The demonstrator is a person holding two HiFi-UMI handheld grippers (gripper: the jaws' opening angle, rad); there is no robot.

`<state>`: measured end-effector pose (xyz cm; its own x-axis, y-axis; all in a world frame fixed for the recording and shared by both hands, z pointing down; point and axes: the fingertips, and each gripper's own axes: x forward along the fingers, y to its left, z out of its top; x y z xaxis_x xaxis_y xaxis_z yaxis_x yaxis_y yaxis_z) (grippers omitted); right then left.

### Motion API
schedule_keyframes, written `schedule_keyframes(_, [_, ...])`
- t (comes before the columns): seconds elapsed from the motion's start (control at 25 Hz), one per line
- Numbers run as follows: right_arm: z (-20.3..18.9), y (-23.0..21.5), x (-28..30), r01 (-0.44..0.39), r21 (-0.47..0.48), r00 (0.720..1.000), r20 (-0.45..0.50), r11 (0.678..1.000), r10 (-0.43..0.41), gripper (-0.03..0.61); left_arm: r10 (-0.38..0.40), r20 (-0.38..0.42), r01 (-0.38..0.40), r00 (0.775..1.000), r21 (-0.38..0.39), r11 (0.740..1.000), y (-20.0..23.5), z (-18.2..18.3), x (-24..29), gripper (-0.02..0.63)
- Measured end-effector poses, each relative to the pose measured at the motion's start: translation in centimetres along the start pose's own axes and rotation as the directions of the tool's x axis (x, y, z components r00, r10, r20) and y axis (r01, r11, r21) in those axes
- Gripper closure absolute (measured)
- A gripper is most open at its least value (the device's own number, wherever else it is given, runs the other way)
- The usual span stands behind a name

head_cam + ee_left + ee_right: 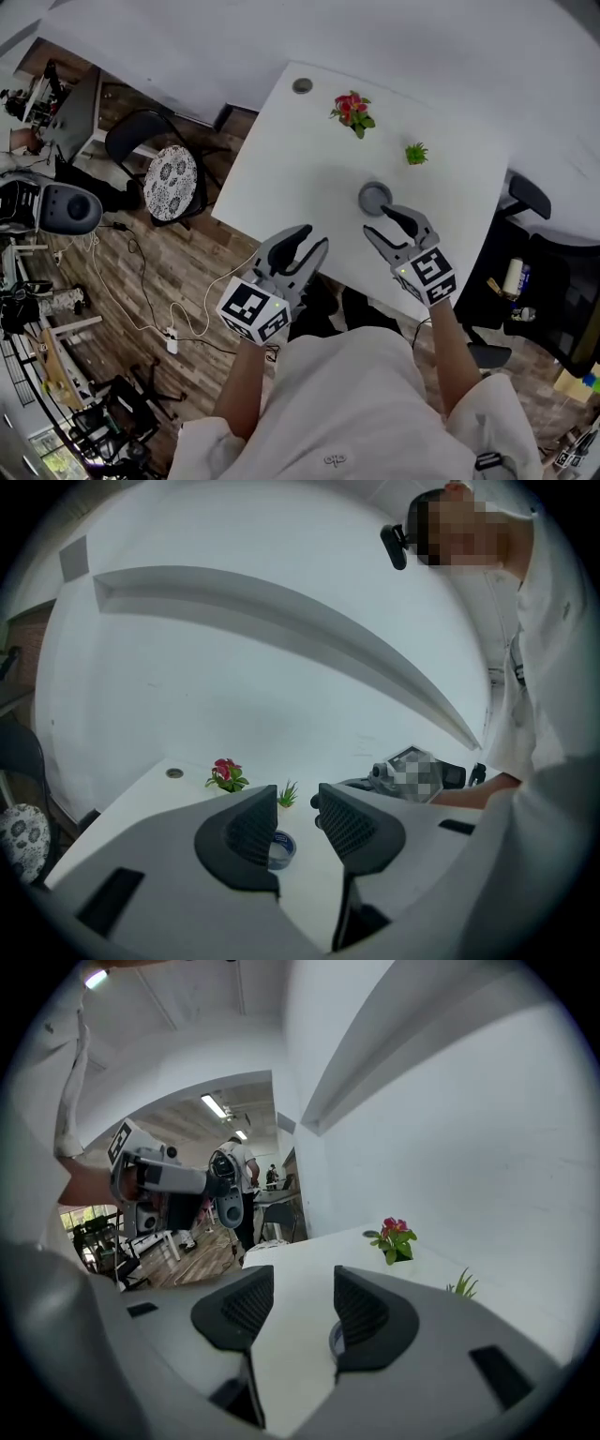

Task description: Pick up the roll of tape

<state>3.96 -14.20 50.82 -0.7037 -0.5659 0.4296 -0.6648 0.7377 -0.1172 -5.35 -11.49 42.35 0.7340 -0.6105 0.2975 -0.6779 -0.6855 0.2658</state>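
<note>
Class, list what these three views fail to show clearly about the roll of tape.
Left gripper view: the left claw's left jaw covers part of the bluish ring-shaped roll of tape.
Right gripper view: the right claw's right jaw hides nearly all of it.
Head view: too small to read its print or thickness.

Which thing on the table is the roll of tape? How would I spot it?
Find the white table. On its near side, just ahead of the open right gripper, lies the roll of tape. It is a flat, greyish ring with a hole, while its neighbours, the pink flower plant and the small green plant, are leafy and sit farther back.
</note>
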Motion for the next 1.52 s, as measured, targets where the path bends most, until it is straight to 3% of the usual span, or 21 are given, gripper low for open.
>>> schedule_keyframes(0.6, [-6.3,-1.6,5.5,-0.01,-0.068,0.98,-0.201,0.998,-0.004,0.374,-0.034,-0.037,0.034,0.999,0.012,0.999,1.9,-0.2,1.5,0.476])
schedule_keyframes(1.24, [-12.2,-2.6,9.2,-0.055,-0.233,0.899,-0.435,0.971,-0.054,0.39,-0.037,-0.07,0.034,0.997,-0.045,0.998,4.4,-2.2,1.5,0.476])
schedule_keyframes(1.4, [-13.4,-2.8,9.4,-0.071,-0.288,0.872,-0.482,0.955,-0.081,0.393,-0.042,-0.078,0.039,0.996,-0.037,0.999,4.8,-2.0,1.6,0.476])
schedule_keyframes(1.52, [-14.4,-3.3,9.7,-0.095,-0.367,0.843,-0.525,0.925,-0.121,0.403,-0.034,-0.08,0.031,0.996,-0.038,0.999,5.3,-1.9,1.4,0.476])
